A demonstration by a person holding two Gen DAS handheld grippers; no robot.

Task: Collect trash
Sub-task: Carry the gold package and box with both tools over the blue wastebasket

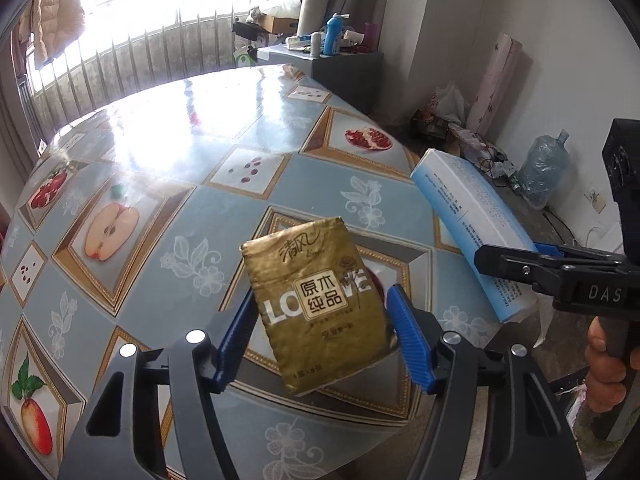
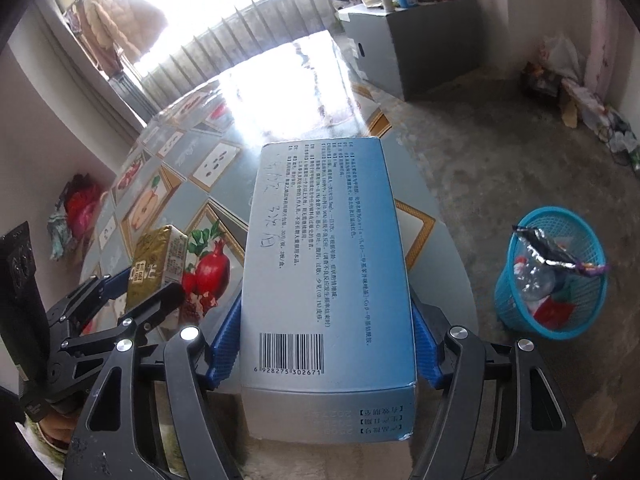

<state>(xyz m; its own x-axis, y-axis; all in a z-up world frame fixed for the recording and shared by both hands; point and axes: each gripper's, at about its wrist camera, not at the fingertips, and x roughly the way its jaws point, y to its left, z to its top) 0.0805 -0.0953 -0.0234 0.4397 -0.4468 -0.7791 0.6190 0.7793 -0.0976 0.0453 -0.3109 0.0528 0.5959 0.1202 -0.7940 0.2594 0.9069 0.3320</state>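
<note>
In the left wrist view the left gripper [image 1: 324, 324] sat low in the centre of the frame with its blue pads clamped on the sides of a gold tissue pack [image 1: 316, 304], lifted above the fruit-patterned tablecloth [image 1: 160, 200]. In the right wrist view the right gripper [image 2: 320, 344] gripped a long blue-and-white box [image 2: 324, 264] between its blue pads, the box running up the middle of the frame. A blue mesh waste basket [image 2: 552, 276] stood on the concrete floor [image 2: 480, 140] at the right of that frame, already holding wrappers and a clear bottle.
</note>
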